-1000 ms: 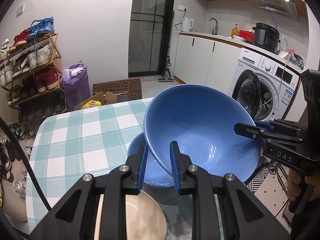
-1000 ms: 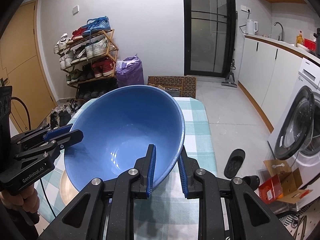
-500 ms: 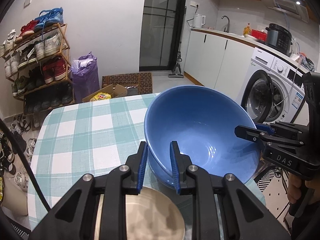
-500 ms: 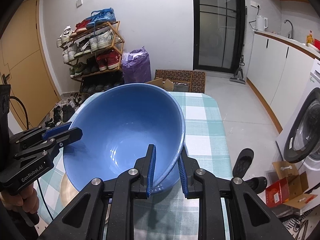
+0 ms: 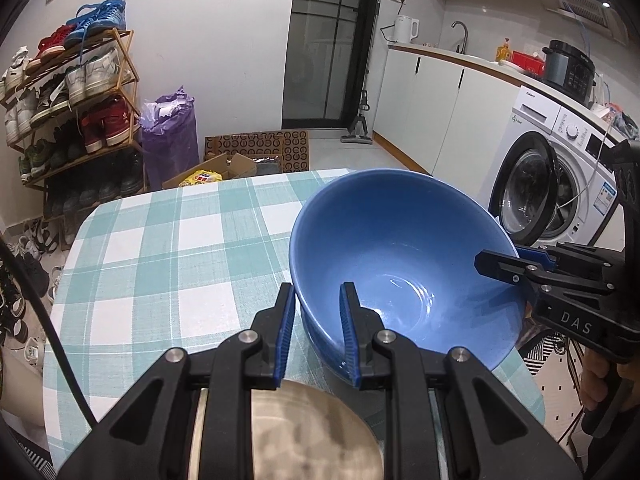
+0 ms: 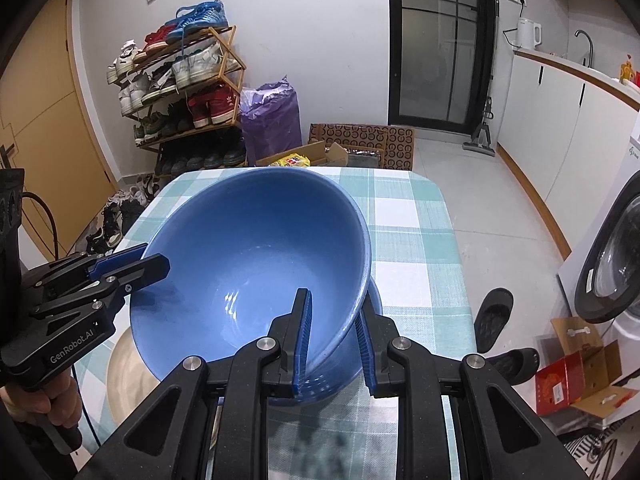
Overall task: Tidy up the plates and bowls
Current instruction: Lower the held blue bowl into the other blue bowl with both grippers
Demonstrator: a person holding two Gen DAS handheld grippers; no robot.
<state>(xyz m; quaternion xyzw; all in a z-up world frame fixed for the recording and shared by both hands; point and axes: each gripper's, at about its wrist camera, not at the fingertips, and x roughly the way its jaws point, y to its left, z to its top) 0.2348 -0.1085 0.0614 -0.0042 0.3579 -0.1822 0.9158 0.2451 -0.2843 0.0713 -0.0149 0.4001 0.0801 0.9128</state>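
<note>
Right wrist view showed "GenRobot.AI" on the left tool (image 6: pixel 154 266) and both tools clamped on the blue bowl's (image 6: pixel 256 256) rim, the right tool (image 6: pixel 332 334) nearest.

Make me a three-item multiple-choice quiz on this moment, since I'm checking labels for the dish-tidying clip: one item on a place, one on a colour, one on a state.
1. Where does the beige plate lie?
A. on the washing machine
B. on the checked tablecloth, near the camera side of the big bowl
C. on the shoe rack

2. What colour is the big bowl?
A. white
B. green
C. blue

3. How is the big bowl held?
A. by both tools on opposite rims
B. by one tool only
C. by neither

Answers: 1 B, the plate shows under the left tool; 2 C, blue inside and out; 3 A, the left tool and right tool each clamp a rim.
</note>
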